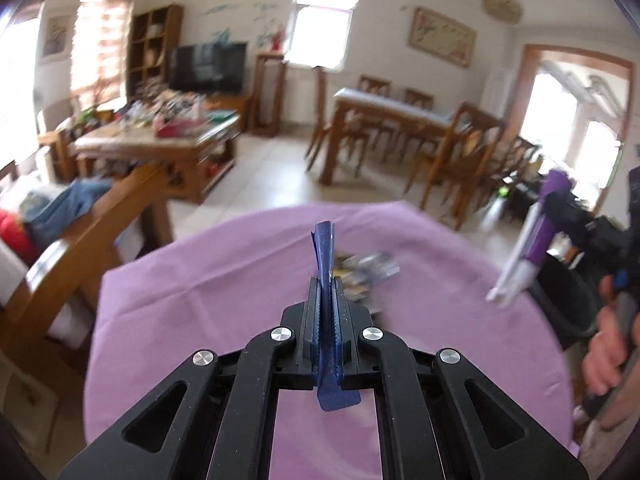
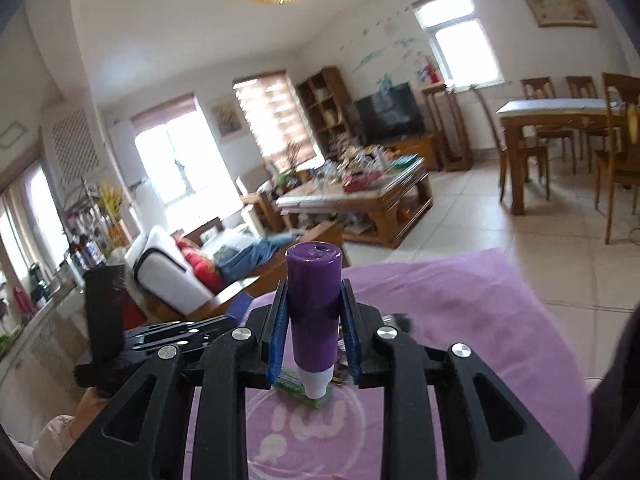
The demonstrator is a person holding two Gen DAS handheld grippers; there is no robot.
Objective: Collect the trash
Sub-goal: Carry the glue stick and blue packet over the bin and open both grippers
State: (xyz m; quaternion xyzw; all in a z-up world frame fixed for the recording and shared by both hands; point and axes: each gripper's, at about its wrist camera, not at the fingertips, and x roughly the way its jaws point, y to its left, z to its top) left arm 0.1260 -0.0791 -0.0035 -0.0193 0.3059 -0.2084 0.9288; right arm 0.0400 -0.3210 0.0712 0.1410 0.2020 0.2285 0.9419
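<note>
My left gripper (image 1: 325, 280) is shut on a thin blue wrapper strip (image 1: 323, 240) that sticks up past its tips, above a table with a purple cloth (image 1: 192, 300). Blurred wrappers (image 1: 368, 272) lie on the cloth just beyond it. My right gripper (image 2: 314, 285) is shut on a purple tube (image 2: 314, 320), its white end toward the camera. A green wrapper (image 2: 298, 394) and other scraps lie on the purple cloth (image 2: 480, 320) under it. In the left wrist view the right gripper (image 1: 556, 204) hangs at the table's right edge, the tube (image 1: 528, 248) slanting down from it.
A black bin (image 1: 568, 304) stands beside the table on the right, next to a person's hand (image 1: 608, 348). A wooden sofa arm (image 1: 80, 248) is close on the left. Farther off are a cluttered coffee table (image 1: 160, 140) and a dining table with chairs (image 1: 400, 120).
</note>
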